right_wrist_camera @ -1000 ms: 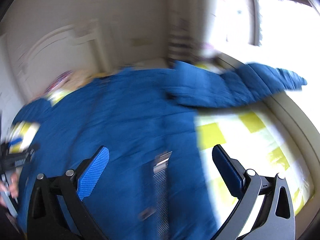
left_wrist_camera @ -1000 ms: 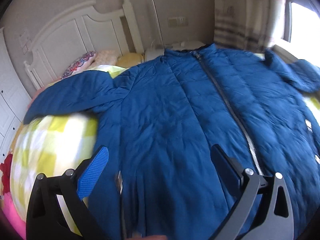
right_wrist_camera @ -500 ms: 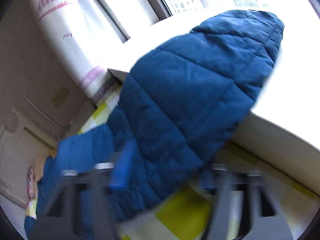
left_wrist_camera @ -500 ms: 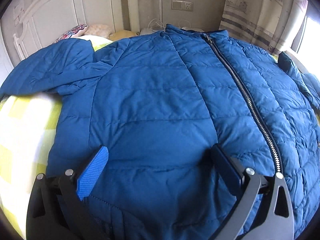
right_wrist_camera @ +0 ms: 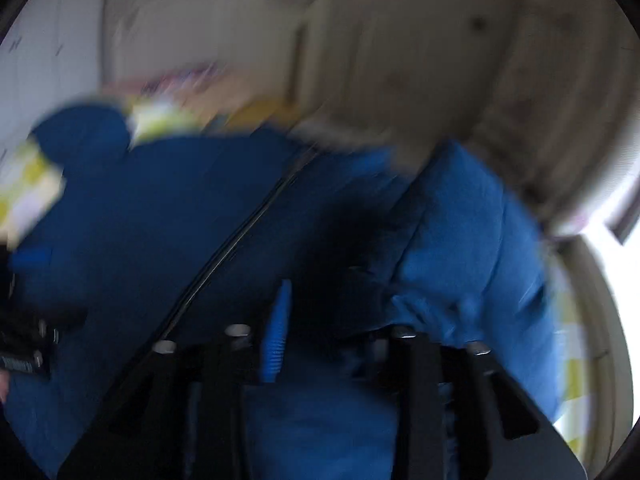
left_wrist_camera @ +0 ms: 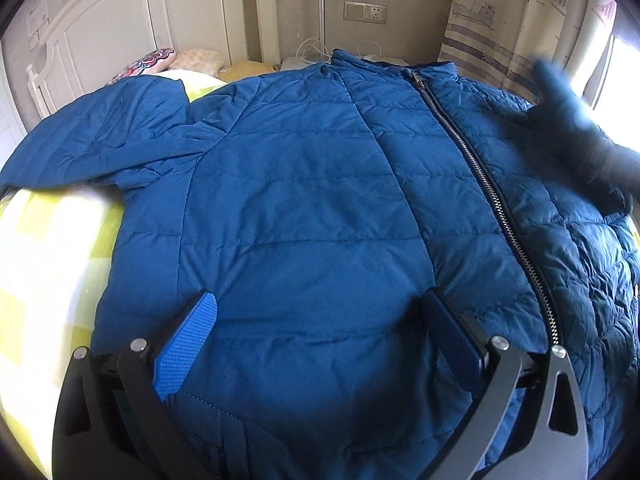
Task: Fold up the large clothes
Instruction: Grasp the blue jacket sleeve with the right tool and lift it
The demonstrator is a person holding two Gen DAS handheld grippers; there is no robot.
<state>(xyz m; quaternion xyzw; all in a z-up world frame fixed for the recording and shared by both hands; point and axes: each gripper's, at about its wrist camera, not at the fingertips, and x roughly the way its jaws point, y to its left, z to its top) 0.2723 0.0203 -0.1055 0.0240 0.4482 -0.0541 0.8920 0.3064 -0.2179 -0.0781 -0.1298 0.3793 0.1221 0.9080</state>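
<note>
Half a second ago the right sleeve (left_wrist_camera: 568,136) stretched out over the pale ledge by the window; now it hangs lifted and blurred above the right side of the jacket (left_wrist_camera: 304,216), swung in over the body. Between those two moments the left wrist view is unchanged.

Spread front-up on the yellow-and-white checked bedspread (left_wrist_camera: 44,280), the blue quilted jacket has its zipper (left_wrist_camera: 484,184) closed up to the collar near the headboard (left_wrist_camera: 120,28). Its left sleeve (left_wrist_camera: 100,144) lies out flat toward the left edge of the bed, with bare bedspread below it and beside the jacket's side seam. Pillows (left_wrist_camera: 168,60) sit between that sleeve and the headboard.

Low over the jacket's lower front, the left gripper (left_wrist_camera: 320,332) has its jaws spread wide with only flat fabric under the gap and nothing pinched. Near its left finger runs the hem.

In the heavily blurred right wrist view, the right gripper (right_wrist_camera: 332,328) has just been opening its jaws a little; a thick bunch of sleeve fabric (right_wrist_camera: 460,264) fills the space between them. Whether the pads press on it I cannot tell through the blur. A strip of bedspread (right_wrist_camera: 568,320) and bright window lie beyond the sleeve at the right edge.
</note>
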